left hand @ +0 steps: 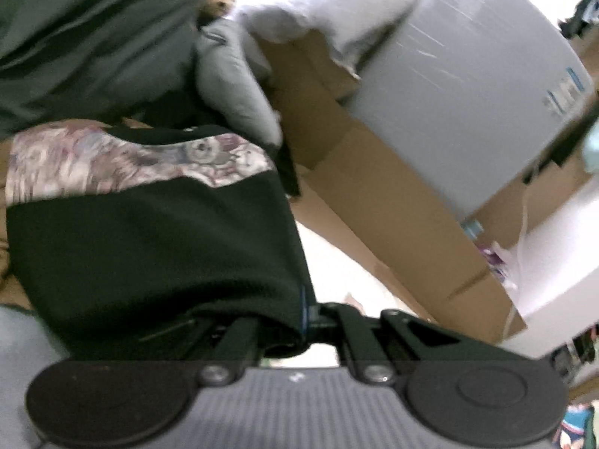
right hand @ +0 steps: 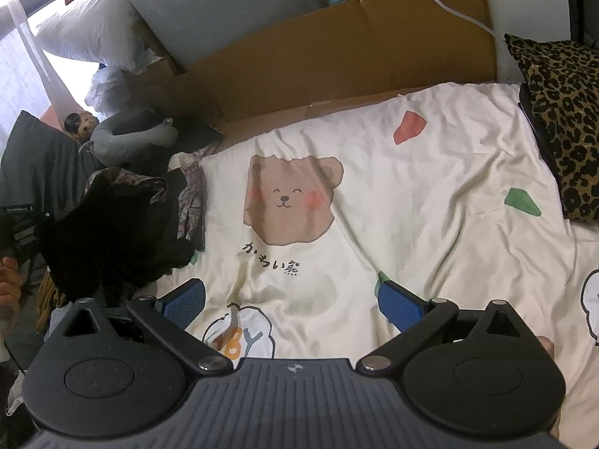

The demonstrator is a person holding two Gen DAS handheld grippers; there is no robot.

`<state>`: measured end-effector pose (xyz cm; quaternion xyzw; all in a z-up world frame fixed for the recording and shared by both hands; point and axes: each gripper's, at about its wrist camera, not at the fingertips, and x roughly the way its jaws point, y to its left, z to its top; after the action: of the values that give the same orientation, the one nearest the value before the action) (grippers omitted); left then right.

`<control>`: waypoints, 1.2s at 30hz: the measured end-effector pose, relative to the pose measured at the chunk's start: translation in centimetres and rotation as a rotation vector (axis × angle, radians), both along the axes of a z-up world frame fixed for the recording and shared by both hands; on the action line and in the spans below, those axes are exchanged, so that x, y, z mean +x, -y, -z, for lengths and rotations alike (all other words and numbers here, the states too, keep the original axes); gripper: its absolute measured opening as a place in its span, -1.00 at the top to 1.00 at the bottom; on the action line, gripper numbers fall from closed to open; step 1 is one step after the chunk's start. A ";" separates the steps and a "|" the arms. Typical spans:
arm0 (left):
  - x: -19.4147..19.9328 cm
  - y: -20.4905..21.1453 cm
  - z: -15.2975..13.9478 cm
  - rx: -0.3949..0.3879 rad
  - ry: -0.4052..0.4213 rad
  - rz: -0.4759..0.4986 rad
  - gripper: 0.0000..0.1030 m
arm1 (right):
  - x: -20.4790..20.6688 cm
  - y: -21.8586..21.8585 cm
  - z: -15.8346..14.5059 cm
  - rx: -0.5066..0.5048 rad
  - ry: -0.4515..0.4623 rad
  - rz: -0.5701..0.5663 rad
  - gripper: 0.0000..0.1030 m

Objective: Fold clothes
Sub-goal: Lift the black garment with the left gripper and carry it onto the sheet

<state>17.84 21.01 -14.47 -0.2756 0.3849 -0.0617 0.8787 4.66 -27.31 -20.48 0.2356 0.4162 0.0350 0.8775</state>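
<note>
Left gripper (left hand: 299, 331) is pinching the black garment with a floral band (left hand: 157, 232), angled downward.
Right gripper (right hand: 292, 305) is hovering wide apart, empty, over the cream bear-print bedsheet (right hand: 430, 194); garment is hanging at its left.

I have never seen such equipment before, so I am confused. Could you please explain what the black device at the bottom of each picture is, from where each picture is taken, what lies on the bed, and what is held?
There is no robot. A person holds a two-finger gripper in each hand, and a camera on each looks forward along its fingers.

The left view shows the left gripper shut on a black fleece garment with a floral band, lifted off the bed.

The right view shows the right gripper open and empty, its blue padded fingers spread above a cream bedcover printed with a brown bear. The same black garment hangs at left. A leopard-print pillow lies at right, and brown cardboard stands behind.
</note>
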 end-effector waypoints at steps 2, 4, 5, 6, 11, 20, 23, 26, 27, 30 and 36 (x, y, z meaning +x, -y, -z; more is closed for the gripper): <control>-0.2 1.4 -0.3 -0.008 0.005 0.035 0.97 | -0.1 0.2 -0.1 0.003 0.002 0.004 -0.96; -0.4 2.8 -0.8 -0.008 0.012 0.075 0.97 | -0.3 0.5 -0.2 0.011 0.009 0.012 -0.96; -0.6 3.4 -1.0 -0.017 0.011 0.094 0.97 | -0.3 0.7 -0.3 0.016 0.013 0.015 -0.96; -0.6 4.2 -1.2 -0.023 0.010 0.111 0.97 | -0.4 0.8 -0.3 0.022 0.018 0.021 -0.96; -0.7 8.1 -2.1 -0.028 0.018 0.208 0.98 | -0.8 1.5 -0.1 0.049 0.033 0.041 -0.96; -2.8 15.9 -3.0 -0.041 0.014 0.371 0.98 | -1.8 2.6 0.1 0.093 0.056 0.061 -0.96; -3.5 18.5 -2.6 -0.044 0.002 0.427 0.98 | -2.1 3.1 -0.1 0.106 0.071 0.066 -0.96; -3.8 21.4 -2.5 -0.033 -0.030 0.488 0.98 | -2.6 3.6 -0.1 0.121 0.091 0.070 -0.96; -3.9 22.3 -2.5 -0.025 -0.035 0.507 0.98 | -2.7 3.7 0.0 0.126 0.097 0.070 -0.96; -4.1 25.0 -2.6 -0.017 -0.041 0.566 0.98 | -3.2 4.1 0.1 0.133 0.113 0.061 -0.96; -4.6 29.8 -2.7 -0.020 -0.046 0.672 0.98 | -3.7 4.0 0.2 0.140 0.143 0.023 -0.96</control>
<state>13.29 -8.76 -11.79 -0.1431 0.4735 -0.3453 0.7976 0.92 -31.32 -20.64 0.2983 0.3463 0.0707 0.8866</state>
